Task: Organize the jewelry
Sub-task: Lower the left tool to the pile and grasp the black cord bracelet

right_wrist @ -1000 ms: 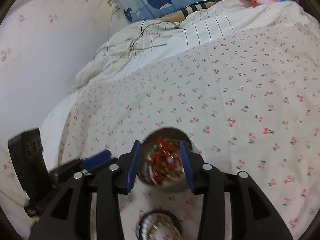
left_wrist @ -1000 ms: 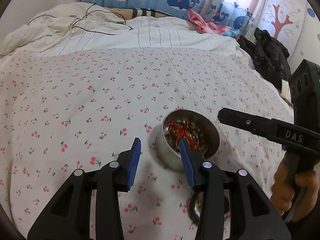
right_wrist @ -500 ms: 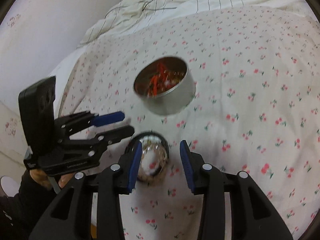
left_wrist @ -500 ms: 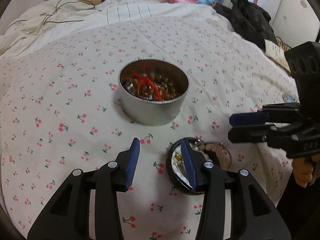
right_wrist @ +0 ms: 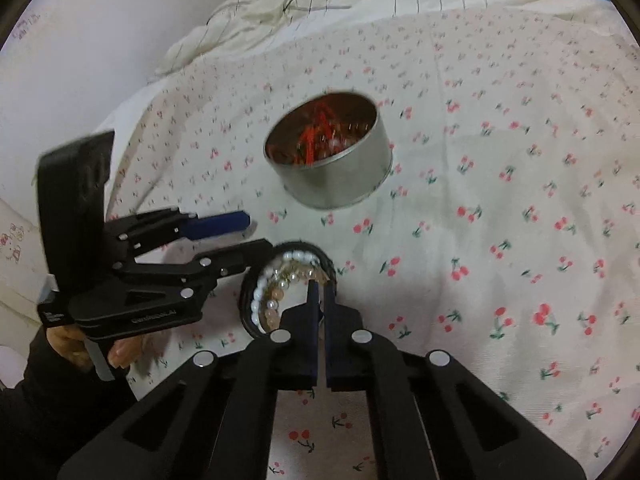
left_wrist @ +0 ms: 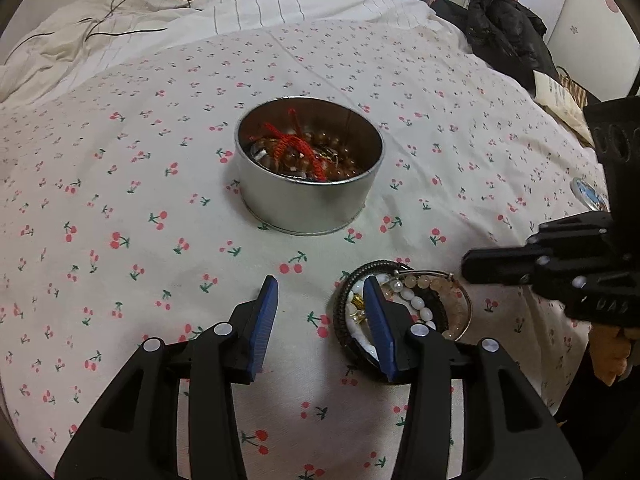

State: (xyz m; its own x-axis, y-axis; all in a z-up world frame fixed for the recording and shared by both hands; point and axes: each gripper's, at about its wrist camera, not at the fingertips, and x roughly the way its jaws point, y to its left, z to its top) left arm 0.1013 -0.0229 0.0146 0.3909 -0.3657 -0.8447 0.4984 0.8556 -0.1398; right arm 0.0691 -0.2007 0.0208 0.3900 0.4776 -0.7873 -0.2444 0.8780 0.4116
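Just beyond your right claw [right_wrist: 319, 286], its fingers nearly together, sits the small dish [right_wrist: 250, 318] of bead bracelets [right_wrist: 276, 280]; whether it grips one, I cannot tell. Your left claw [left_wrist: 320, 300] gapes beside that dish; the tin [left_wrist: 308, 200] stands farther ahead.

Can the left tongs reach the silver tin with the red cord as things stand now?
Probably yes. The left tongs are open and empty, and only bare cherry-print sheet lies between them and the silver tin. The bracelet pile sits off to the side.
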